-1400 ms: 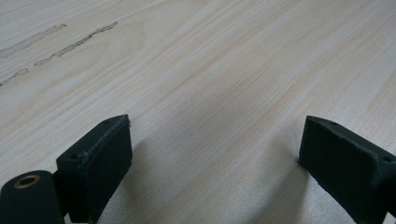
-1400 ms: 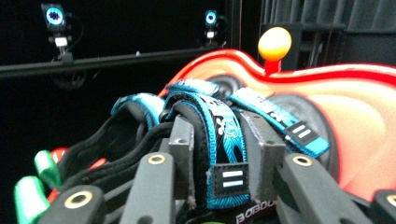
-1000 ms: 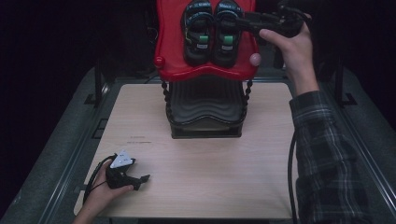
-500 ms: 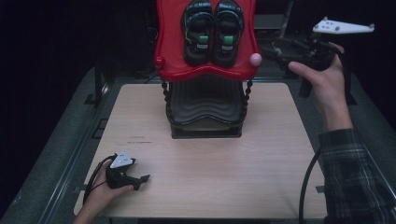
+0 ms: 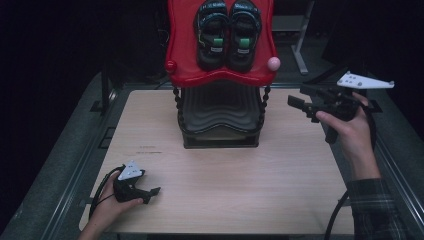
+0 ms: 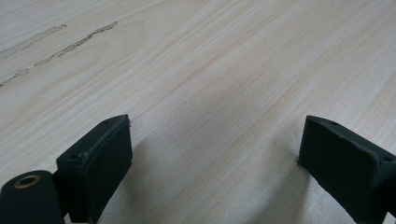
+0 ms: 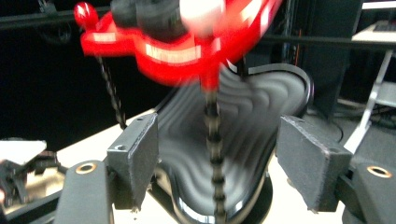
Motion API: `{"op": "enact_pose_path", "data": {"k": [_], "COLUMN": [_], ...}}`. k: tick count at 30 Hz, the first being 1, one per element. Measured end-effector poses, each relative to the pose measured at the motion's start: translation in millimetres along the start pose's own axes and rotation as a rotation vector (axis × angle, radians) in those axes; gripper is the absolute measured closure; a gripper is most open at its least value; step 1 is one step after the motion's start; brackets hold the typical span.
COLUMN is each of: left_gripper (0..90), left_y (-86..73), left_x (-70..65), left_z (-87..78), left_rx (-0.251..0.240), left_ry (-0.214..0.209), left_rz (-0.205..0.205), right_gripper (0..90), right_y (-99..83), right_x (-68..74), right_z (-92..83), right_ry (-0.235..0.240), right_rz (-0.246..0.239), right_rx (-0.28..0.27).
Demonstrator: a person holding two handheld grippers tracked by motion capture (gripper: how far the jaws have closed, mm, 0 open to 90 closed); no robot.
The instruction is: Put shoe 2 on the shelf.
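Right tongs (image 5: 299,103) empty, spread after just opening, held right of the rack (image 5: 220,117). Shoes (image 5: 227,32) on red top shelf (image 5: 182,55). Left tongs (image 5: 152,192) spread, empty, resting on desk (image 5: 240,185).

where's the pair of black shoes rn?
In the high view, the pair of black shoes sits side by side on the red top shelf of the rack at the table's far middle, above the black ribbed shelf.

Red shelf (image 7: 187,42) and shoes smeared by blur in right gripper view, shelf top (image 5: 220,10) cropped in high view
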State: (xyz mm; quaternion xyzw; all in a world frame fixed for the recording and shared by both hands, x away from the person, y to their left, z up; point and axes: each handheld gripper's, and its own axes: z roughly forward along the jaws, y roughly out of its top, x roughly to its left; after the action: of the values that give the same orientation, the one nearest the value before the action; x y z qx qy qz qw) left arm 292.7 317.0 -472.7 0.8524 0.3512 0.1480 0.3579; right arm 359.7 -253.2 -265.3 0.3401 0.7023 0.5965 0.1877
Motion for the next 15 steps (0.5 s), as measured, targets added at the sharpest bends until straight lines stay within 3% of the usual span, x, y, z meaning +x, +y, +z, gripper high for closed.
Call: {"op": "enact_pose_path", "data": {"k": [9,15], "left_gripper": [8.9,8.9], "left_y": [-0.1,-0.1], "left_x": [0.0,-0.1], "left_z": [0.0,0.0], "left_rx": [0.001,0.000], "left_ry": [-0.001,0.001], "left_rz": [0.000,-0.002], "right_gripper": [29.0,28.8], "right_y": [-59.2,-98.7], "right_x": [-1.9,-2.0], "right_z": [-7.0,-11.2], "right_ry": [-0.009,-0.041], "right_rz": [0.036,0.057], "right_rx": [0.079,0.152]}}
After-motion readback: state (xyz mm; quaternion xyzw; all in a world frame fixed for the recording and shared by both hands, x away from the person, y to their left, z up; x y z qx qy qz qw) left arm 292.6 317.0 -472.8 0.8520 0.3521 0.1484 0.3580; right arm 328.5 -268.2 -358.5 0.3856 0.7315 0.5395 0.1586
